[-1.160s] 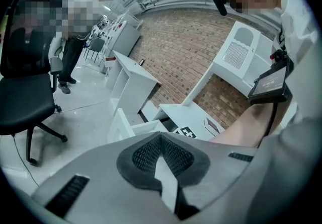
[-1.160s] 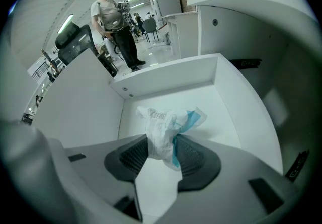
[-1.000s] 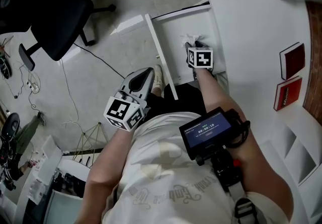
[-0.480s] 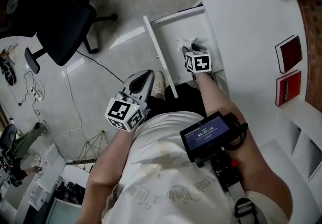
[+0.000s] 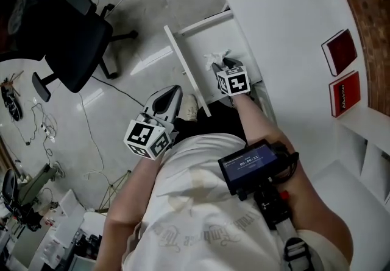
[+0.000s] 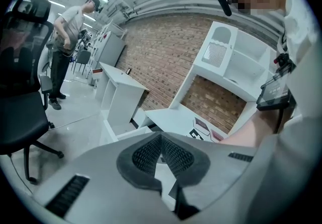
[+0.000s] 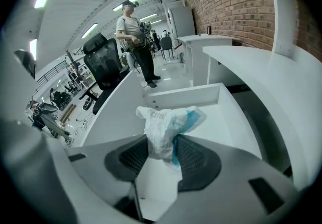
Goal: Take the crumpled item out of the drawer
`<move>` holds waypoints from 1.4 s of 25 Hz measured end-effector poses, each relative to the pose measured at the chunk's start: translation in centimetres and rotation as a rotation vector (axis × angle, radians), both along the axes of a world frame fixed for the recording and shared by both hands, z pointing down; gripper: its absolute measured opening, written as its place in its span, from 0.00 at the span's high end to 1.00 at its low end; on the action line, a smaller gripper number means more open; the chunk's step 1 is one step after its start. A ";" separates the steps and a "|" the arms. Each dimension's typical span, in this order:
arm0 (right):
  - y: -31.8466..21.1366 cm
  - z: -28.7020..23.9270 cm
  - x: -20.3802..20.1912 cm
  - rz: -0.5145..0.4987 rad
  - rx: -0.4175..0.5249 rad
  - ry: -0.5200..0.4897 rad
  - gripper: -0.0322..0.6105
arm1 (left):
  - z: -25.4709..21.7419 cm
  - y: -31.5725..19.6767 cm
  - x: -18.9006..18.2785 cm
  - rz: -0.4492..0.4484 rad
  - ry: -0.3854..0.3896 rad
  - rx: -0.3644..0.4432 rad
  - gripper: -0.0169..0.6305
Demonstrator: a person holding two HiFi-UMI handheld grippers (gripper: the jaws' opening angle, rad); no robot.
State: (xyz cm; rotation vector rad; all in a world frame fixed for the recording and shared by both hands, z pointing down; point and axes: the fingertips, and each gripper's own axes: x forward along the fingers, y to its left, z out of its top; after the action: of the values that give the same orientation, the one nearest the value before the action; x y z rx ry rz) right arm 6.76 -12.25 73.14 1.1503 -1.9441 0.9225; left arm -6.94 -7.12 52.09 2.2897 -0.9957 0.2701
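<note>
right gripper view: the right gripper (image 7: 161, 143) had its jaws part closed on the crumpled item (image 7: 167, 126), a white wad w/ a blue patch. the pads pinched its lower end and the rest stuck out past the tips.
item location: in the right gripper's jaws, over the open drawer (image 7: 187, 96). it looked to hang off the drawer floor rather than rest on it, but was within the drawer's outline.
head view: the right gripper (image 5: 223, 66) sat over the drawer (image 5: 183, 72). the crumpled item (image 5: 213, 57) showed white just beyond the jaws, near the edge of the desk (image 5: 292, 26).
other hand: the left gripper (image 6: 161, 136) had its pads meeting at the tips w/ nothing btwn them. in the head view the left gripper (image 5: 173, 92) hung out front of the drawer, over the room floor, well apart from the item.
done so far: drawer open, item gripped and prob. raised off the drawer floor.
left to do: carry the item clear of the drawer walls and front panel. judged a bit past halfway.
risk: the grip was on a thin, soft fold, so the item could slip if swung fast.
</note>
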 end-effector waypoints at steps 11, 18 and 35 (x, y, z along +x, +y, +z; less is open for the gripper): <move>1.5 -4.0 -0.1 0.010 0.082 -0.024 0.67 | -2.3 0.8 0.5 0.038 0.018 0.064 0.94; 2.4 -6.4 -0.4 0.028 0.126 -0.052 0.67 | -3.1 1.3 -0.3 0.041 0.036 0.075 0.94; 3.7 -11.8 -0.9 0.029 0.228 -0.099 0.68 | -5.1 1.7 -1.0 0.062 0.049 0.146 0.94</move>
State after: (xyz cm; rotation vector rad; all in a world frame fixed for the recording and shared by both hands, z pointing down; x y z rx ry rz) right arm 5.88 -8.55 61.36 1.2852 -2.1615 0.8014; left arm -7.94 -5.38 47.01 2.4500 -0.9485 0.1713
